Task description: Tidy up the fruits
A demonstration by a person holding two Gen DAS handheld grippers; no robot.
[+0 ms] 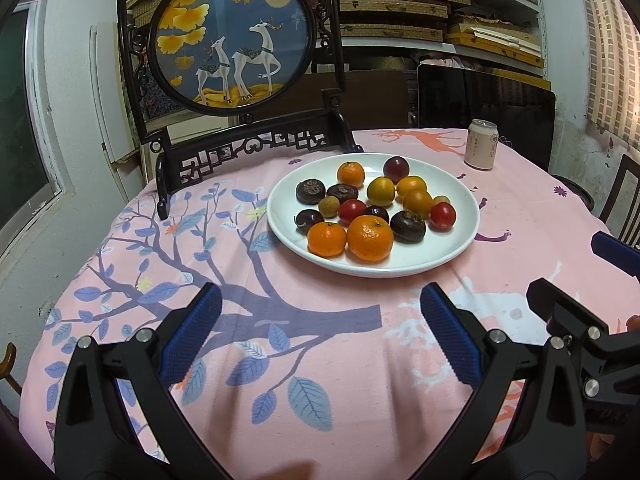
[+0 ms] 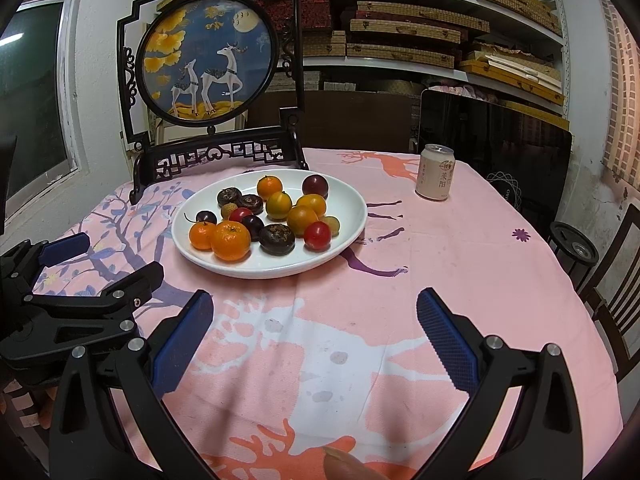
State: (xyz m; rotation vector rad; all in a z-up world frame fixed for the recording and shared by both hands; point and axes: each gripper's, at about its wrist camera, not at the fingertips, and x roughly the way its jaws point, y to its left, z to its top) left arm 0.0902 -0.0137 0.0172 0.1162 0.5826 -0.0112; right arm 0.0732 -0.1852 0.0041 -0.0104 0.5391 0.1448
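A white plate (image 1: pixel 448 254) sits on the pink tablecloth and holds several fruits: oranges (image 1: pixel 369 237), red cherry tomatoes (image 1: pixel 443 216), dark brown round fruits (image 1: pixel 407 226) and a purple plum (image 1: pixel 396 168). The plate also shows in the right wrist view (image 2: pixel 352 216), with an orange (image 2: pixel 231 240) at its front. My left gripper (image 1: pixel 320 308) is open and empty, over the cloth in front of the plate. My right gripper (image 2: pixel 314 312) is open and empty, in front and to the right of the plate. Each gripper shows at the other view's edge.
A carved dark wooden stand with a round deer picture (image 1: pixel 232 40) stands behind the plate. A pale drink can (image 1: pixel 481 144) stands at the back right, also in the right wrist view (image 2: pixel 435 172). A dark panel (image 2: pixel 496 152) and a chair (image 2: pixel 616 288) stand beyond the table's right edge.
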